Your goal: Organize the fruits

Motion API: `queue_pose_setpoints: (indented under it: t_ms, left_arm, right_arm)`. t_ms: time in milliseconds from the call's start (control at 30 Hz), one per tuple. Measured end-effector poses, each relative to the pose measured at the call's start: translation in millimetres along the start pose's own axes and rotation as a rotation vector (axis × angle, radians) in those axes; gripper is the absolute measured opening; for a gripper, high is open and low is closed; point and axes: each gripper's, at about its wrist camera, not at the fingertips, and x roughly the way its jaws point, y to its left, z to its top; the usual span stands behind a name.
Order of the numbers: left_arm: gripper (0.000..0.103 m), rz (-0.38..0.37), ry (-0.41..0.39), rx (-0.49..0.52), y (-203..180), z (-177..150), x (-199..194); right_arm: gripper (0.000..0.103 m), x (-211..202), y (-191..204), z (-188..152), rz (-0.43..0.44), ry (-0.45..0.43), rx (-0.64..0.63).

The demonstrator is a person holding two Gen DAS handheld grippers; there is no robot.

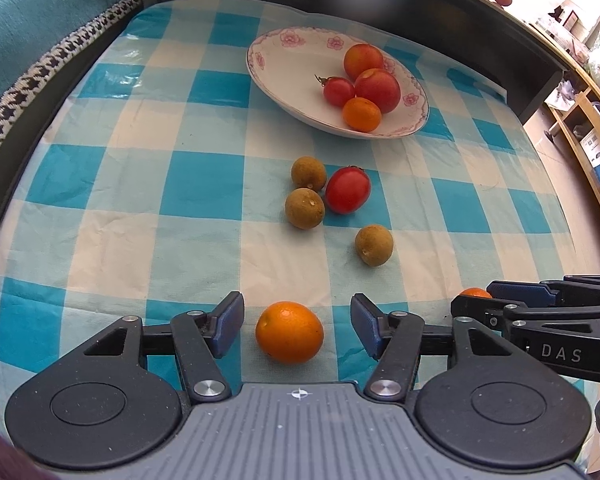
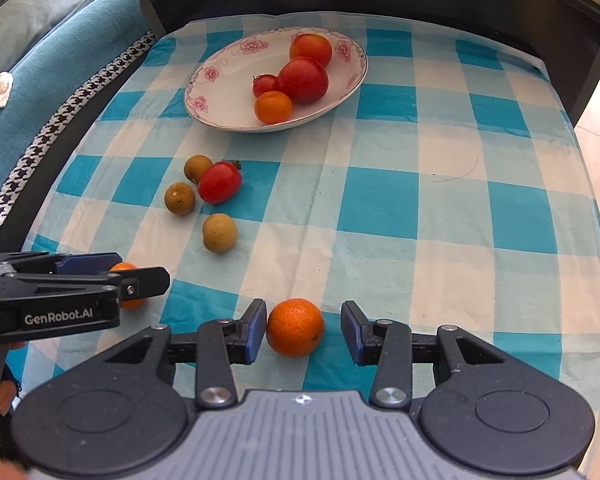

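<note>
Orange mandarin [image 1: 289,332] between wide-spread left gripper [image 1: 297,325]; another [image 2: 295,327] between wide-spread right gripper [image 2: 304,329].

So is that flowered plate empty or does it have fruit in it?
Partly filled: the plate holds four fruits, bunched to one side; the rest is bare.

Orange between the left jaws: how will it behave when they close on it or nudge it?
The orange looks round and sits loose on the flat checked cloth, so an off-centre touch would probably roll it. Its skin looks firm and dimpled, likely grippy against the left gripper's open jaws. Probably not fragile, unlike the red tomato further out.
</note>
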Motion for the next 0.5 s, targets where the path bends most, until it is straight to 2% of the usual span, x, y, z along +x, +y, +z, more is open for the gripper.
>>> queue_pose_setpoints:
  t_ms: [500]
  left_arm:
    - [0.07,0.009,0.009,0.03,-5.9,-3.3,3.4]
  right_arm:
    - [0.042,6.7,4.9,-0.5,-0.001,0.021,-0.009]
